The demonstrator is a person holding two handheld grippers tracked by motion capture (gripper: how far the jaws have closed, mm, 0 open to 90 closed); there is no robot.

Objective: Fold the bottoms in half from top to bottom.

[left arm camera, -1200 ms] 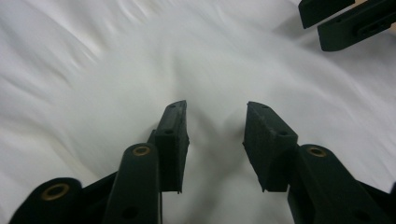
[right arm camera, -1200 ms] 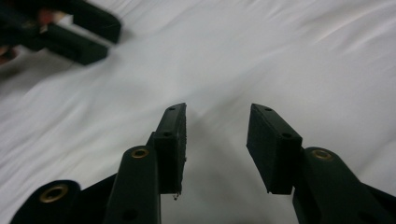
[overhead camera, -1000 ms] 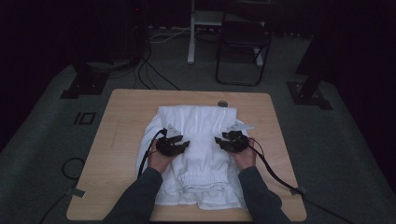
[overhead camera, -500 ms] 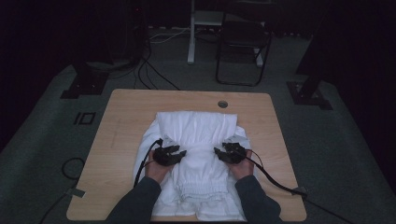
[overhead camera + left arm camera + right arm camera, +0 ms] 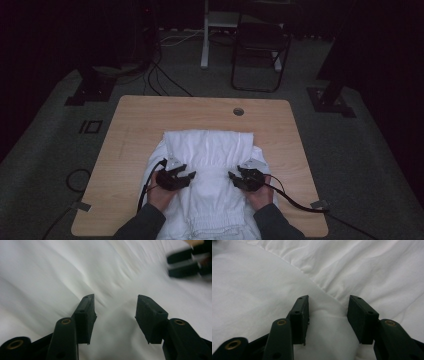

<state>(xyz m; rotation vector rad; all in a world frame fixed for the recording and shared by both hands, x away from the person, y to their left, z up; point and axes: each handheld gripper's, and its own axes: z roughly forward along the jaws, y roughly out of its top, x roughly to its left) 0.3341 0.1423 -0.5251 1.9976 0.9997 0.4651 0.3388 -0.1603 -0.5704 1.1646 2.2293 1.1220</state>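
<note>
A white garment (image 5: 210,150) with a gathered elastic band at its near edge lies spread on the wooden table (image 5: 150,115). My left gripper (image 5: 189,176) rests low over its left half, jaws open and pointing right. My right gripper (image 5: 231,175) mirrors it over the right half, open and pointing left. In the left gripper view the left gripper (image 5: 115,302) spans smooth white cloth (image 5: 50,270), with the other gripper's jaws (image 5: 185,263) blurred at top right. In the right gripper view the right gripper (image 5: 328,302) straddles a folded edge of the cloth (image 5: 374,262).
A round cable hole (image 5: 238,111) sits near the table's far edge. Bare wood runs along the far side and both flanks of the garment. A black cable (image 5: 295,200) trails off the right gripper over the table. A chair (image 5: 260,50) and stands sit on the floor beyond.
Both hands have drawn the grippers toward the near edge of the table. The garment now lies flatter, with a straighter far edge.
</note>
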